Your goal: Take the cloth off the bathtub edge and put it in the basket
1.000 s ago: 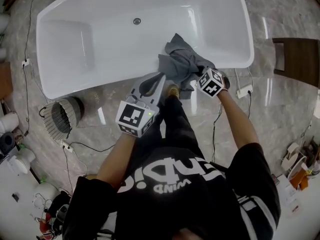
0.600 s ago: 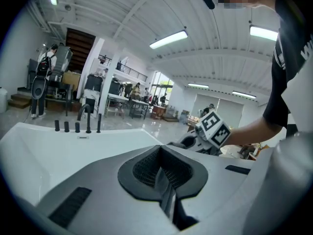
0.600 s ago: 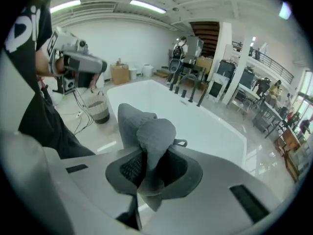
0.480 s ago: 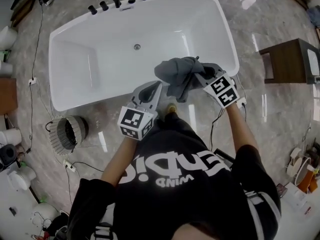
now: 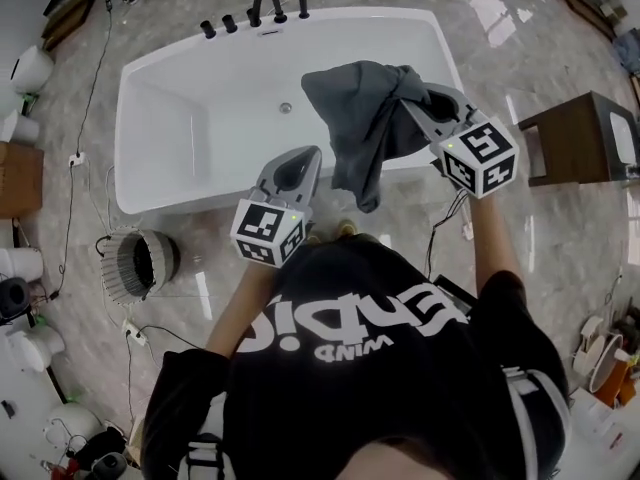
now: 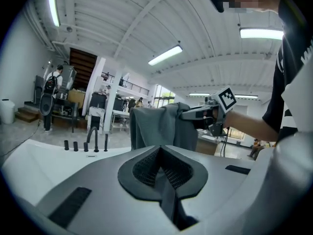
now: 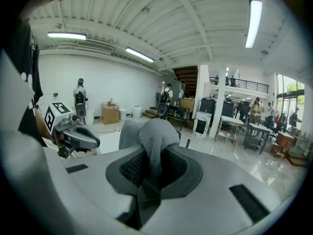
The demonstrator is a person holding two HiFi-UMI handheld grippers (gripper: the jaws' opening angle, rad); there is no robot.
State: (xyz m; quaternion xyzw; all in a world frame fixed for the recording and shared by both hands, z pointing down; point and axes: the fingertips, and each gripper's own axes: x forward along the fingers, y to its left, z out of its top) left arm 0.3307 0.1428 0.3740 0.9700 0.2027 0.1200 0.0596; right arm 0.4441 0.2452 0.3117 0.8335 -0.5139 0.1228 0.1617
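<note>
As R hand-held gripper (image 5: 418,103) pinches it, cloth (image 5: 362,128) hangs.

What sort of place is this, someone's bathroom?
Probably a large open hall, perhaps a showroom or workshop. A freestanding bathtub stands on glossy stone floor, with strip-lit ceiling, worktables and people beyond.

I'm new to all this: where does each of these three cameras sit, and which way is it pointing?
Head view: on the person's head, looking steeply down at the bathtub; shows both arms, the black shirt, the left gripper and the right gripper.
Left gripper view: on the left gripper, looking along its closed, empty jaws across the bathtub.
Right gripper view: on the right gripper, looking along jaws clamped on the cloth.
Shared: all three show the cloth; each gripper view shows the other gripper.
</note>
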